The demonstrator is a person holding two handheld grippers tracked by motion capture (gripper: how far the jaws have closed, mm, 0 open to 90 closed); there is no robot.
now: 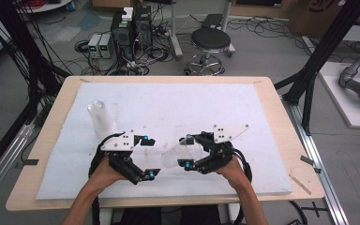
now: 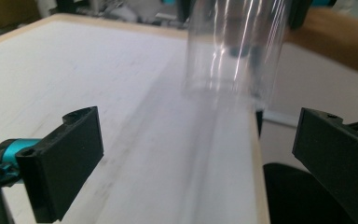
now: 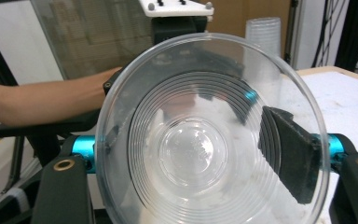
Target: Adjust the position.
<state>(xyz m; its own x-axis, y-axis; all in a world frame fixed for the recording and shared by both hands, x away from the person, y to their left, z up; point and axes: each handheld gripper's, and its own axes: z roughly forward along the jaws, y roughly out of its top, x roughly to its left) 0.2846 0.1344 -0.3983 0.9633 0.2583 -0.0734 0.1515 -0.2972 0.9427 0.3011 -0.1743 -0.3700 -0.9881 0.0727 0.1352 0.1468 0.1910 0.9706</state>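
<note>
The clear, ribbed plastic cup [image 3: 205,140] was transparent throughout, with concentric rings down to a round base. It lay on its side above the white foam sheet [image 1: 168,108] near the table's front, mouth toward the right gripper's camera. In the left gripper view it was smeared by blur and cut off at the top; its rim was hard to trace from above. The right gripper [image 1: 185,152] was clenched on its wall, one pad inside, one outside. The left gripper [image 1: 149,158] stood released, jaws spread, just beside the cup's base. A second clear plastic cup [image 1: 101,117] stood inverted, well apart at the left.
</note>
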